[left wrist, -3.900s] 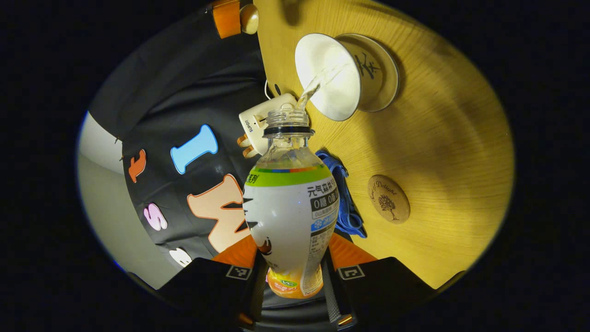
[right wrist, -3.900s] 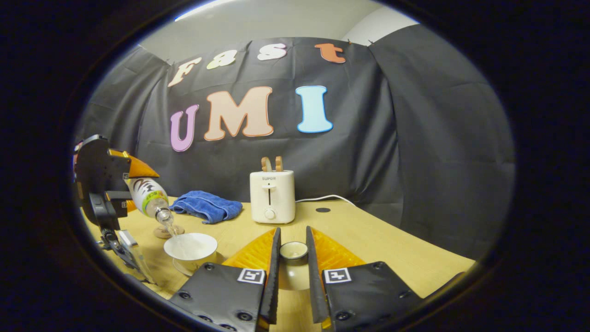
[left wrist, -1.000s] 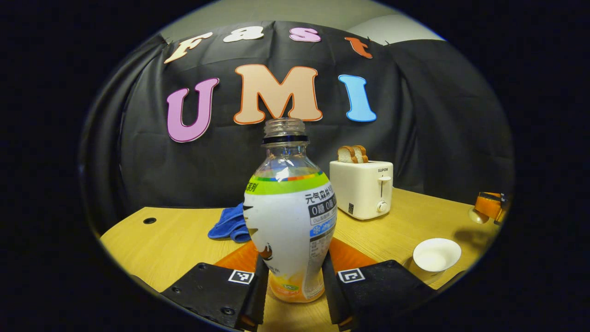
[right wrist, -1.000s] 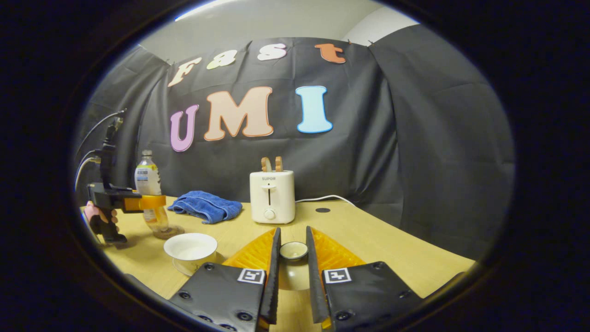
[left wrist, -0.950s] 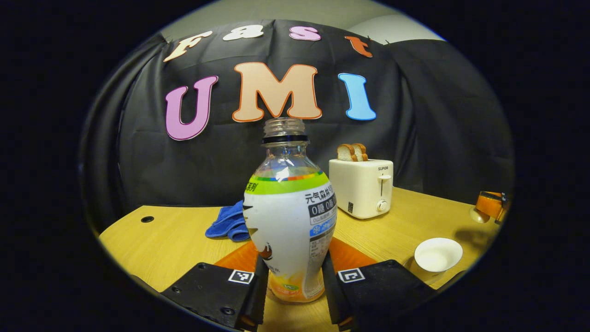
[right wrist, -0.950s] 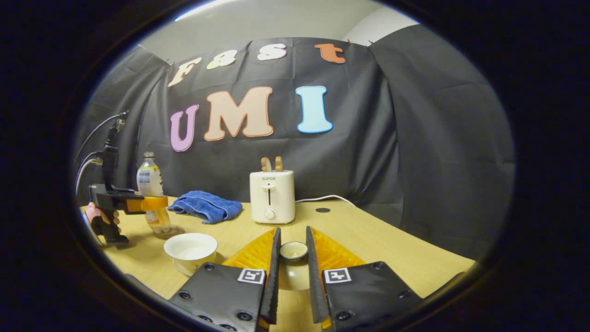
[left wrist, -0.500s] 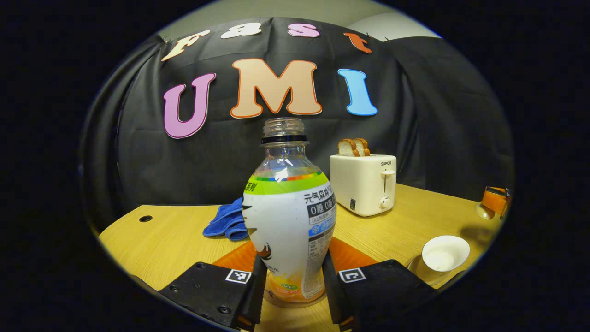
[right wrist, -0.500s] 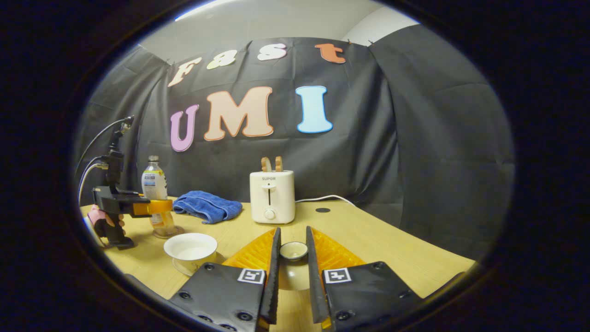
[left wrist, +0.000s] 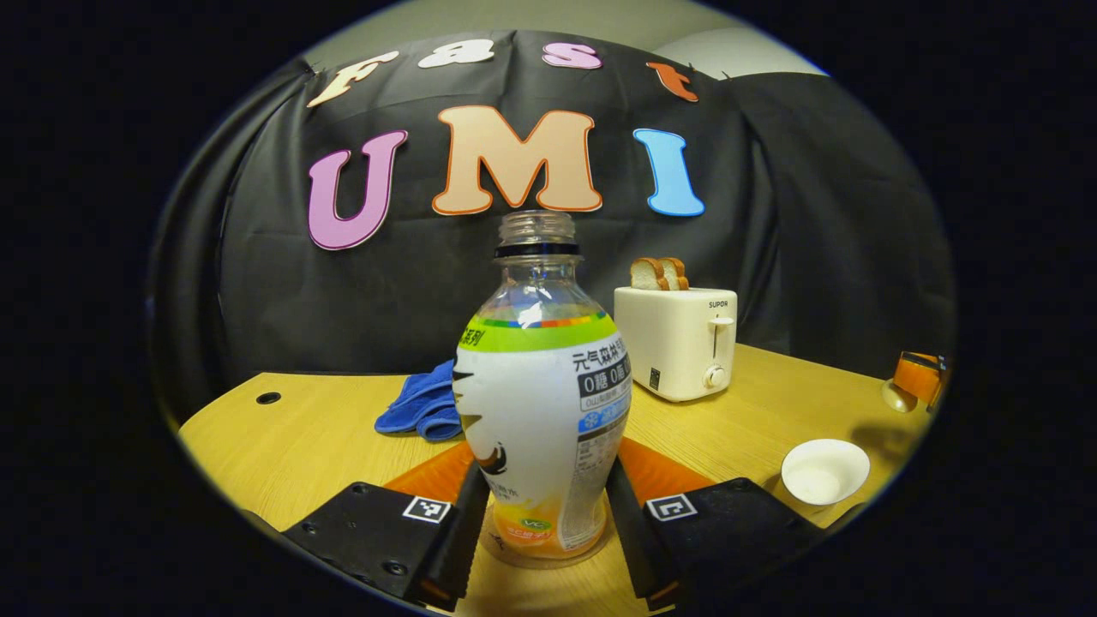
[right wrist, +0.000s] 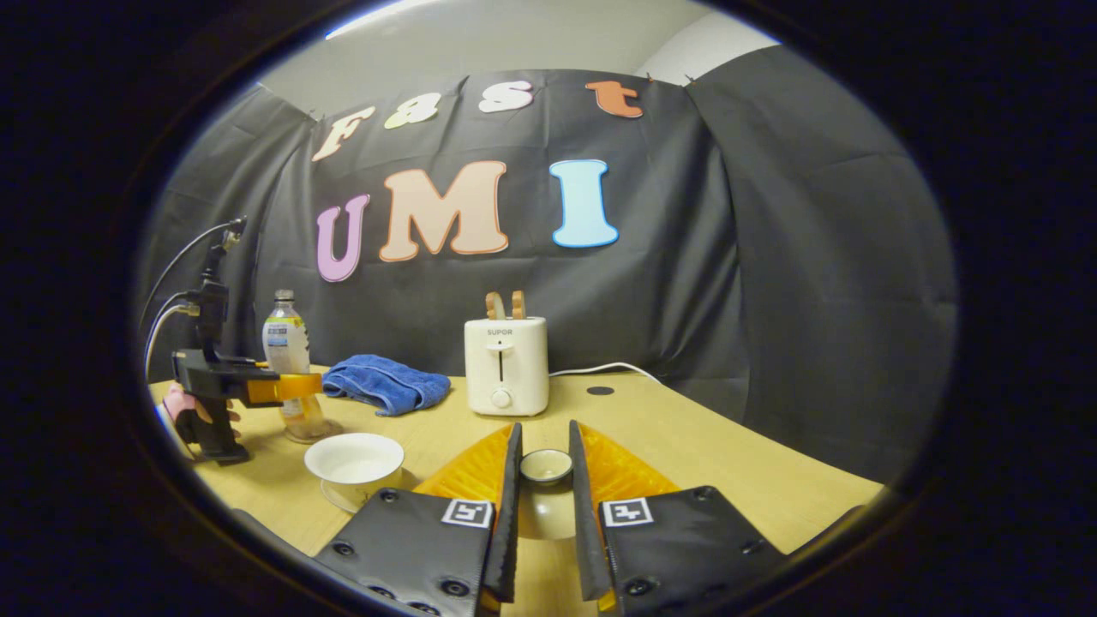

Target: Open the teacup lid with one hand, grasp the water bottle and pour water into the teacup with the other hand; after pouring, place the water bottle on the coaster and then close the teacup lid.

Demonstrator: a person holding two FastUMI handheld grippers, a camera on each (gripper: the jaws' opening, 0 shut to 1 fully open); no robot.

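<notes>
Since the pour, the water bottle [left wrist: 542, 411] had come upright onto the coaster [left wrist: 548, 557], at ten o'clock of the teacup [right wrist: 354, 458]. Left gripper [left wrist: 542, 548] had parted slightly; best retreat straight back. Right gripper [right wrist: 541, 506] pinched the lid [right wrist: 546, 467].

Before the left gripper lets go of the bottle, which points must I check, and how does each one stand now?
1. Water bottle upright: ok.
2. Bottle base on the coaster: ok.
3. Left gripper free of the bottle: cannot tell.
4. Teacup away from the bottle: ok.
5. Teacup lid held in the right gripper: ok.
6. Teacup covered: not ok.
</notes>
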